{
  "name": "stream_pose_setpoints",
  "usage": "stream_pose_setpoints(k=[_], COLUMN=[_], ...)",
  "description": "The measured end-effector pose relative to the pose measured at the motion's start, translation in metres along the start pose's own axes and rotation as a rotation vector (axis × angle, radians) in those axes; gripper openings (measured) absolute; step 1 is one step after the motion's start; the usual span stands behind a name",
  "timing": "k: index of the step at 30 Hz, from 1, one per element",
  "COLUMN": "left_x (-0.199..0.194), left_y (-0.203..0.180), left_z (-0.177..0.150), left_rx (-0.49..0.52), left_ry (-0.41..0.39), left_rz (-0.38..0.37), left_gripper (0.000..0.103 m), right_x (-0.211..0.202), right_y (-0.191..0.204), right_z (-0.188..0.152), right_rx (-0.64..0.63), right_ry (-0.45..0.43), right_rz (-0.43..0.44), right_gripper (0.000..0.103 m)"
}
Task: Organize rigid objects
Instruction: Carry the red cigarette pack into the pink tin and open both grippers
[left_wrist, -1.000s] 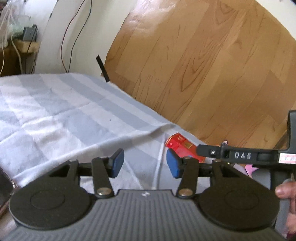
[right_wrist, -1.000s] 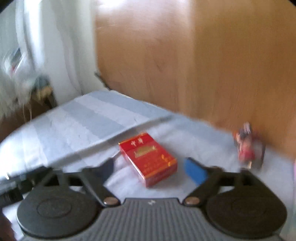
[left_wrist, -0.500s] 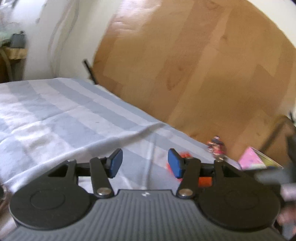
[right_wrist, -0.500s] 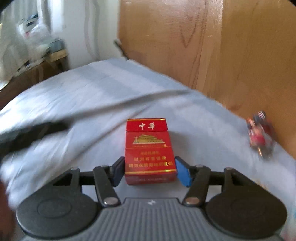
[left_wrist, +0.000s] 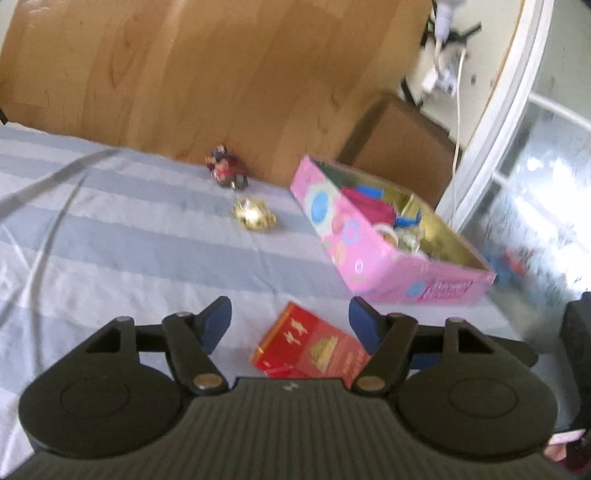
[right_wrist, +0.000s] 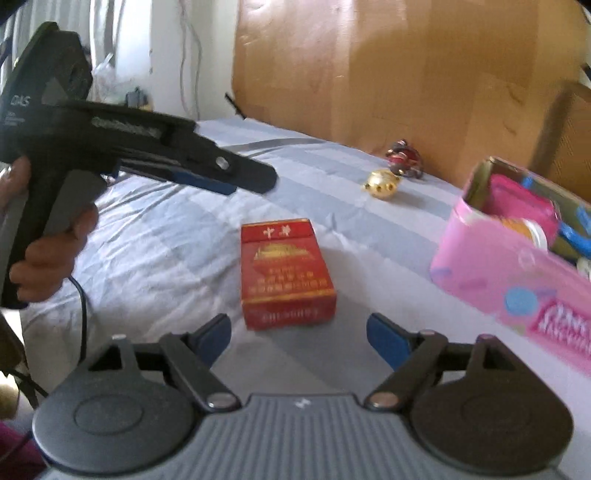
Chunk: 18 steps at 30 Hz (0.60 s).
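A red cigarette pack (right_wrist: 286, 271) lies flat on the striped cloth, just ahead of my open right gripper (right_wrist: 297, 334). In the left wrist view the pack (left_wrist: 310, 345) sits between and below the fingers of my open left gripper (left_wrist: 290, 325). The left gripper also shows from the side in the right wrist view (right_wrist: 236, 177), held above the cloth to the left of the pack. A gold trinket (right_wrist: 380, 182) and a small red figurine (right_wrist: 402, 157) lie farther back. A pink box (left_wrist: 373, 236) holding several items stands to the right.
The striped cloth (left_wrist: 110, 229) covers the surface up to a wooden board (left_wrist: 221, 74) behind. A brown box (left_wrist: 399, 144) stands behind the pink box. A window frame (left_wrist: 498, 110) is at the right. The pink box also shows in the right wrist view (right_wrist: 517, 266).
My right gripper has opened wide and drawn back from the pack it straddled. My left gripper has swung right, bringing the pack, trinkets and pink box into its view.
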<state>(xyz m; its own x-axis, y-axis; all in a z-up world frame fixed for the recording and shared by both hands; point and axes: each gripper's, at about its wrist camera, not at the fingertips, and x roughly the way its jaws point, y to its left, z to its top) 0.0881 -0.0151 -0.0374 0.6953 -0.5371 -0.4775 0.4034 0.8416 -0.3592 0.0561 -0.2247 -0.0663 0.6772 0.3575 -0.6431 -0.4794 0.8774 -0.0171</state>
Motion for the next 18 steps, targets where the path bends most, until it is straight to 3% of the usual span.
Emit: stream_pose_setpoints(k=[7, 10, 14, 18], left_x=[0.022, 0.022, 0.008, 0.017], left_y=[-0.005, -0.011, -0.035, -0.089], left_z=[-0.012, -0.012, 0.006, 0.032], left_rx=[0.015, 0.026, 0.017, 0.145], left_ry=[0.077, 0.075, 0.025, -0.032], left_rz=[0.043, 0.048, 0.007, -0.039], left_gripper=[0.07, 0.056, 0.05, 0.051], right_x=[0.009, 0.01, -0.011, -0.053], right_y=[0.009, 0.007, -0.003, -0.027], right_z=[-0.003, 0.001, -0.001, 0.004], right_rx=[0.011, 0.026, 0.067, 0.073], right_ry=[-0.038, -0.052, -0.103, -0.207], right_rz=[-0.001, -0.006, -0.004, -0.08], right_gripper=[0.083, 0.059, 0.059, 0.059])
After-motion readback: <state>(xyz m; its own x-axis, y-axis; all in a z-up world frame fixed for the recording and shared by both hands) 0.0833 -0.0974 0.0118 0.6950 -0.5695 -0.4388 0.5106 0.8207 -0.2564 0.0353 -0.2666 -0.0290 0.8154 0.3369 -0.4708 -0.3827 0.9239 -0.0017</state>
